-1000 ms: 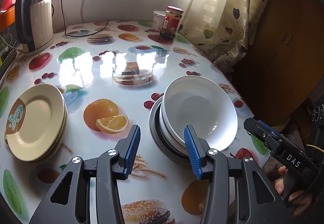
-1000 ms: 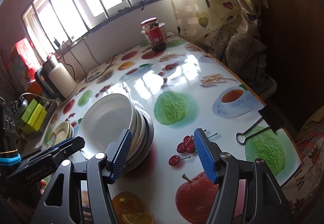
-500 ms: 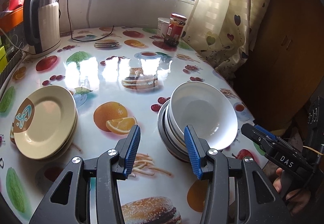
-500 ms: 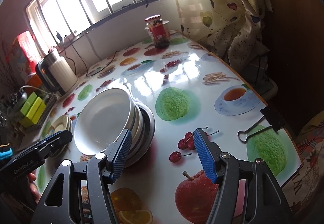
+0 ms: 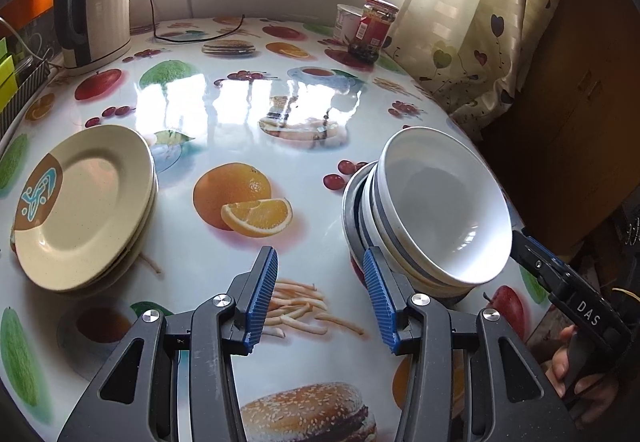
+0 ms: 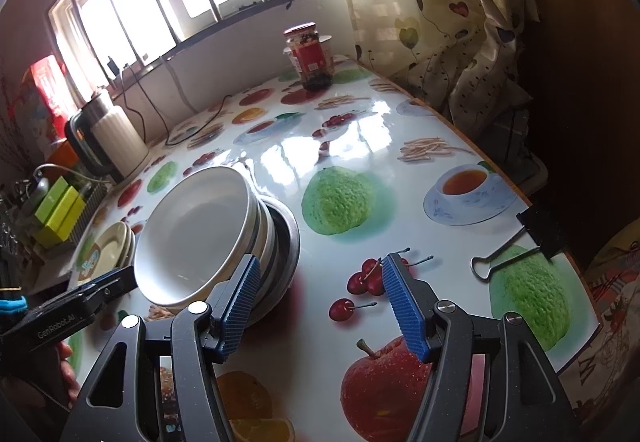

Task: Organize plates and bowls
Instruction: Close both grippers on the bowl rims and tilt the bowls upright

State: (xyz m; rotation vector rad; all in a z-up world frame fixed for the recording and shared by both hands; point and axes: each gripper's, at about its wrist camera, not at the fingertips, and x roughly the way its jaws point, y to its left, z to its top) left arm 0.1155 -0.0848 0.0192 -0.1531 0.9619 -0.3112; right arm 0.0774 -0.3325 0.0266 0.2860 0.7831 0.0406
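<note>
A stack of white bowls (image 5: 436,210) sits on a metal dish at the table's right front; it also shows in the right wrist view (image 6: 200,238). A stack of cream plates (image 5: 76,202) with a brown and blue mark lies at the left; in the right wrist view the plates (image 6: 108,250) sit behind the bowls. My left gripper (image 5: 320,294) is open and empty, just left of and in front of the bowls. My right gripper (image 6: 320,306) is open and empty, its left finger beside the bowls' near side.
The table (image 5: 248,114) has a glossy fruit-print cover. A kettle (image 5: 96,22) with a cord stands at the back left. A red-lidded jar (image 5: 374,30) and a white cup stand at the back right. A black binder clip (image 6: 516,242) lies near the right edge. A curtain (image 6: 440,14) hangs beyond.
Both grippers have drawn back and risen a little, so the bowls and plates sit slightly further off. Both stay open. The bowls and plates have not moved.
</note>
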